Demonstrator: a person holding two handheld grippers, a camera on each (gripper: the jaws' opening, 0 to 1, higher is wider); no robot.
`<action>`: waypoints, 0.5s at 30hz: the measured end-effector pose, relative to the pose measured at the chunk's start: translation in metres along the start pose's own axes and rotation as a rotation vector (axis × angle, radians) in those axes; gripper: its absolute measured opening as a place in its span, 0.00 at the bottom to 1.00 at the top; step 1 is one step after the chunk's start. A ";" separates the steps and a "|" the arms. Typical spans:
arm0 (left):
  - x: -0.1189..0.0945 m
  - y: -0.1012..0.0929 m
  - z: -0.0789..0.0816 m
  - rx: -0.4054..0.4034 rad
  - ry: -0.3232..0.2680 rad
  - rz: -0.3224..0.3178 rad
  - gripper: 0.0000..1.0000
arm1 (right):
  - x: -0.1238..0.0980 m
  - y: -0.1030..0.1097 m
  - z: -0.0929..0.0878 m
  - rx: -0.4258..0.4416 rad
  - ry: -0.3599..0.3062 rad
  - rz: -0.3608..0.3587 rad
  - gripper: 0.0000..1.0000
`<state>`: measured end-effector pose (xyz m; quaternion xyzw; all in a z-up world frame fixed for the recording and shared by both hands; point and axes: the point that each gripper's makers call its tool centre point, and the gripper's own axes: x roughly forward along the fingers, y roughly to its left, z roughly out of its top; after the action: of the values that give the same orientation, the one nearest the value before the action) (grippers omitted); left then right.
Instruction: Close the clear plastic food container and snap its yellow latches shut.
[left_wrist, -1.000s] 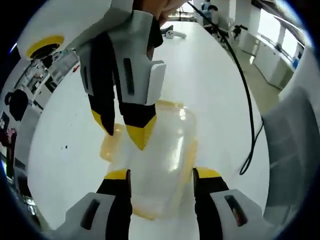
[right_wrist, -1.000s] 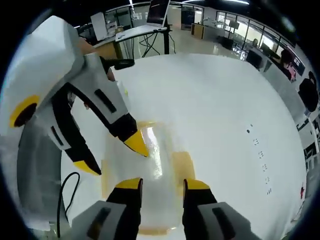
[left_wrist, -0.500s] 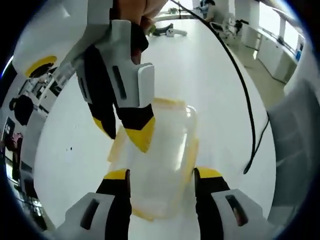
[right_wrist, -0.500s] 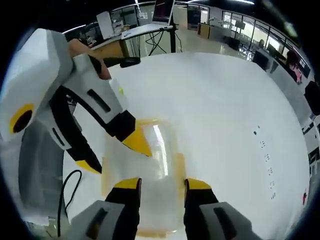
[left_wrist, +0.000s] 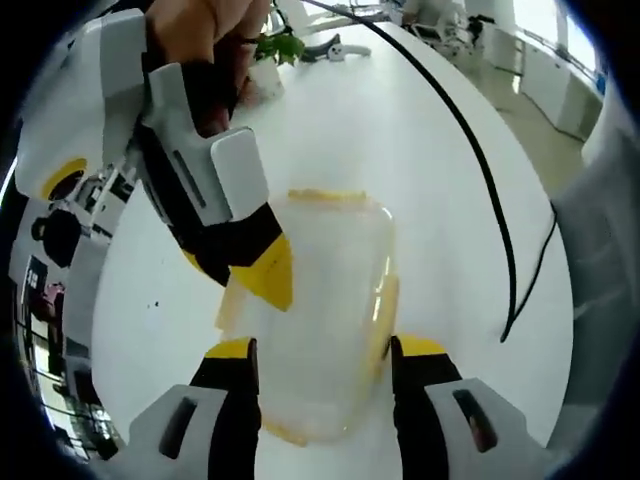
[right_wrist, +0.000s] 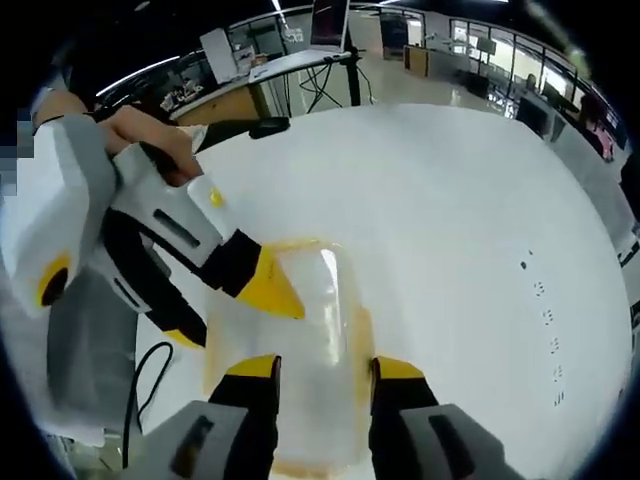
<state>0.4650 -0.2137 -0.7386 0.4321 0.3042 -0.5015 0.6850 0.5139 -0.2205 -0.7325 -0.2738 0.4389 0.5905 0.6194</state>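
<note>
left gripper (left_wrist: 320, 350): fingers apart, empty | right gripper (right_wrist: 320, 365): same, now tilted flatter over container (left_wrist: 320, 300)

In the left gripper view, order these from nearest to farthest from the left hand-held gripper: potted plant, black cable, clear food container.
1. Clear food container: on the table just ahead of the left hand-held gripper, partly between its tips.
2. Black cable: off to the right, trailing across the table.
3. Potted plant: far end, upper left.
</note>
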 end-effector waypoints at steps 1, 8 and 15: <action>0.000 0.001 0.000 -0.003 0.000 0.003 0.51 | 0.000 0.001 0.000 -0.010 0.007 0.003 0.34; 0.001 0.000 -0.001 0.006 0.010 0.032 0.50 | 0.002 0.001 0.000 -0.014 0.024 0.024 0.32; 0.004 0.001 0.004 0.049 0.037 0.044 0.44 | 0.003 0.004 -0.001 -0.079 0.103 0.037 0.29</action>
<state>0.4668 -0.2190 -0.7401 0.4646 0.2949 -0.4856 0.6793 0.5100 -0.2188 -0.7350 -0.3202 0.4515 0.6037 0.5737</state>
